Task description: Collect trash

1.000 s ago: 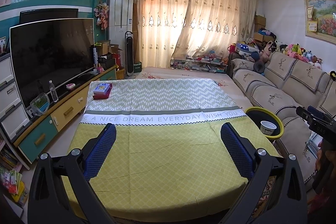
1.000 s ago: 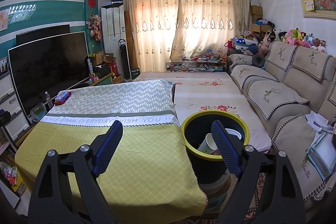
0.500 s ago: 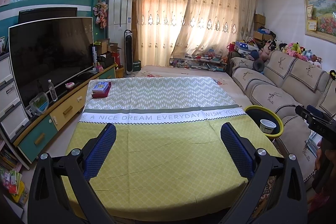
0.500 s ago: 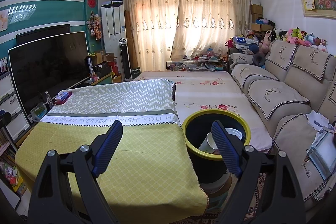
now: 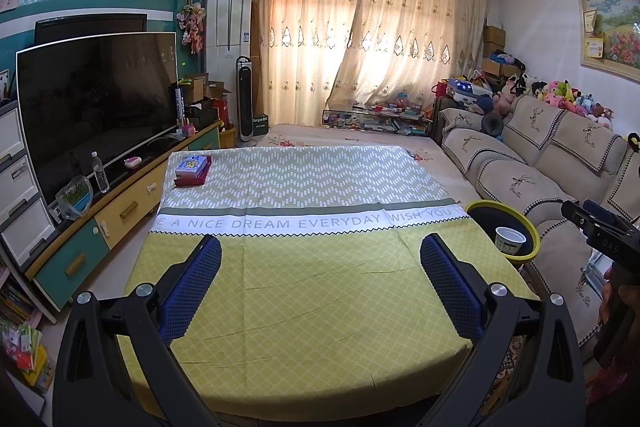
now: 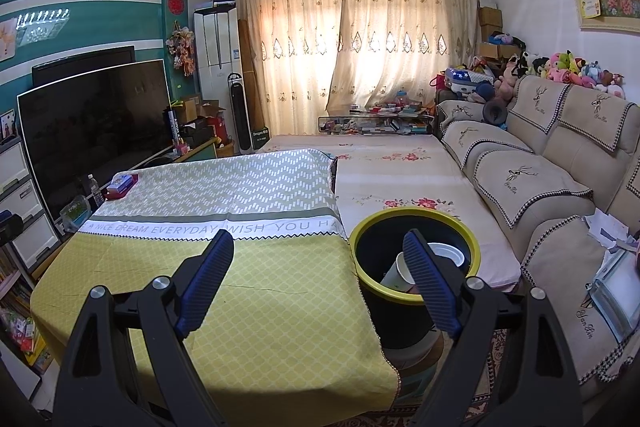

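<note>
Two paper cups (image 6: 424, 265) lie inside the yellow-rimmed bin (image 6: 416, 217), just beside the tabletop's (image 6: 248, 303) right edge. The right gripper (image 6: 320, 283) stands wide and empty above that edge; the left gripper (image 5: 320, 283), equally wide, holds nothing over the cloth. No loose trash shows; scan slowly before reaching.

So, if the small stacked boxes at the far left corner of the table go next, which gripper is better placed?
Left, probably. The left gripper is open and empty, faces the middle of the table, nearer the boxes. The right gripper, also open, sits at the right edge by the bin.
</note>
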Motion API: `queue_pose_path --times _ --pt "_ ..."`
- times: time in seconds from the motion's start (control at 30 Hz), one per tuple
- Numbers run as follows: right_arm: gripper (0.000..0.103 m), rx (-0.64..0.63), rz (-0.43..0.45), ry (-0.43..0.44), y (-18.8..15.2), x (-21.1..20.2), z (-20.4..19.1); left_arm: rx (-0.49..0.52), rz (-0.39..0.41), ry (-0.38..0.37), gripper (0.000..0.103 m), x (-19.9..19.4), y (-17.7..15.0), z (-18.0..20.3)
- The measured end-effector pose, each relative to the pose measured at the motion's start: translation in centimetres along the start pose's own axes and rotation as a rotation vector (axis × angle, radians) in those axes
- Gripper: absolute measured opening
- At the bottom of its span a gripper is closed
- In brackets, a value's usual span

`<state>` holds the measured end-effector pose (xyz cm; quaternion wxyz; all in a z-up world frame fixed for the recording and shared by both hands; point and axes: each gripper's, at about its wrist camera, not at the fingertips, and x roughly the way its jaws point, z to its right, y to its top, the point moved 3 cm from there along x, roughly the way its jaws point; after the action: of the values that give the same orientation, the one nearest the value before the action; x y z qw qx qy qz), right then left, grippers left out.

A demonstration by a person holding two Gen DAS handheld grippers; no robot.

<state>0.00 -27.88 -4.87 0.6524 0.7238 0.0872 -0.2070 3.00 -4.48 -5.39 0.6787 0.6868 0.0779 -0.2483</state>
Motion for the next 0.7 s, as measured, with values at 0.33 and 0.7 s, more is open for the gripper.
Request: queue_pose_path --times 0.33,0.7 --pt "0.082 0.002 -0.001 0.003 -0.09 0.06 -0.50 0.001 0.001 -0.004 0.098 0.14 -0.10 0.04" --pt "0.082 0.002 -0.003 0.006 -0.04 0.13 -0.73 0.003 0.000 -0.010 0.098 0.21 0.16 0.10"
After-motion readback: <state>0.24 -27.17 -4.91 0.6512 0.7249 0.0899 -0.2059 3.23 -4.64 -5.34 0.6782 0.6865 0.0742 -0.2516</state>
